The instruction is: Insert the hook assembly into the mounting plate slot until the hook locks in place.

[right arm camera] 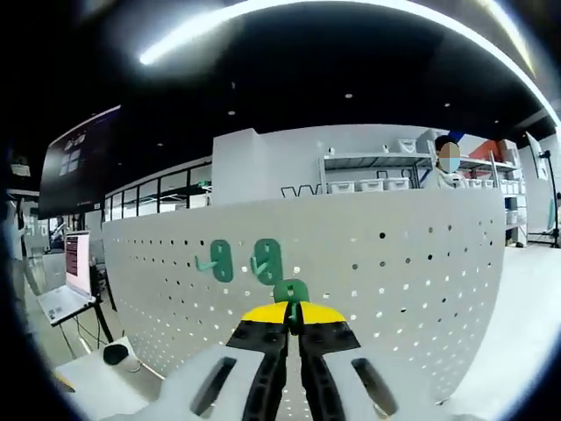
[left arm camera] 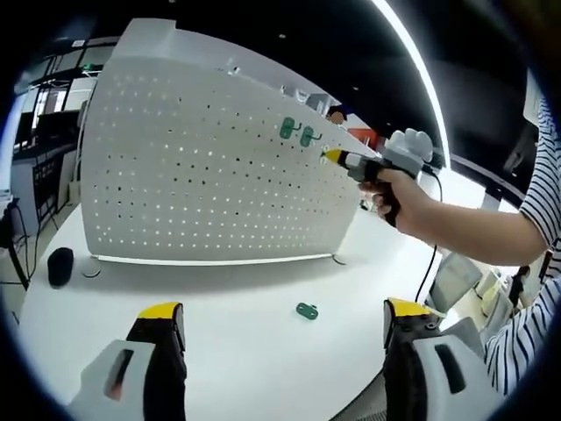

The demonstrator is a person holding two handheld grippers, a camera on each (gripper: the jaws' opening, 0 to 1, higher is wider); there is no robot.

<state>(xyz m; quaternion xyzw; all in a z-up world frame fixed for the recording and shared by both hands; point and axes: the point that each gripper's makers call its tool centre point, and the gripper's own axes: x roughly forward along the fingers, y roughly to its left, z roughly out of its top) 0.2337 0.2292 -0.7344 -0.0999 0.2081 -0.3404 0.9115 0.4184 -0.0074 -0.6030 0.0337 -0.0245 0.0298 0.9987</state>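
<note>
While right jaws pinch hook [right arm camera: 290, 293] | pegboard [right arm camera: 421, 289] just ahead

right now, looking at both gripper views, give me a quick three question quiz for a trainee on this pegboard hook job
1. True or false: the right gripper is shut on a green hook.
2. How many green hooks already hang on the white pegboard? A) none B) two C) four
3. Fill in: a spare hook lies on the ____ in front of the left gripper.

Key: 1 true. 2 B, the mounted hooks sit side by side. 3 table.
</note>
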